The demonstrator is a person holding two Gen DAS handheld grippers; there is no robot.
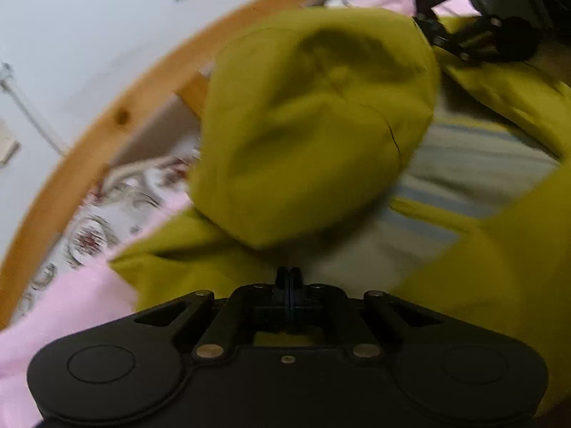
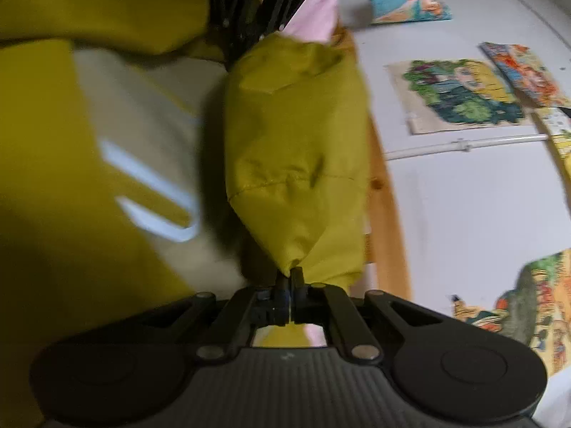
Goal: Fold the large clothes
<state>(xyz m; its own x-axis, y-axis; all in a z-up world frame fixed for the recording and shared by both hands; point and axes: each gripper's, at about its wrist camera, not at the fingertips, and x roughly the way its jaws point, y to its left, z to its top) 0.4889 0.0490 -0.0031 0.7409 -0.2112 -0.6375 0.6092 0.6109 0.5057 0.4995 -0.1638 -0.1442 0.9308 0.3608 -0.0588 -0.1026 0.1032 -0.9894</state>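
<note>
An olive-yellow jacket point(image 1: 314, 125) with a pale striped lining point(image 1: 464, 164) hangs and lies over a bed. My left gripper point(image 1: 289, 274) is shut on a bunched part of the jacket, which rises in front of it. My right gripper point(image 2: 289, 274) is shut on the same stretch of the jacket point(image 2: 296, 149), pinching its lower tip. The right gripper also shows at the top right of the left wrist view point(image 1: 446, 41), and the left gripper at the top of the right wrist view point(image 2: 249, 18). Both views are blurred.
A pink sheet point(image 1: 71, 303) and a patterned bedcover point(image 1: 96, 228) lie under the jacket. A wooden bed rail point(image 1: 117, 117) curves along the bed's edge, also shown in the right wrist view point(image 2: 387, 221). Colourful pictures point(image 2: 464, 92) hang on the white wall behind.
</note>
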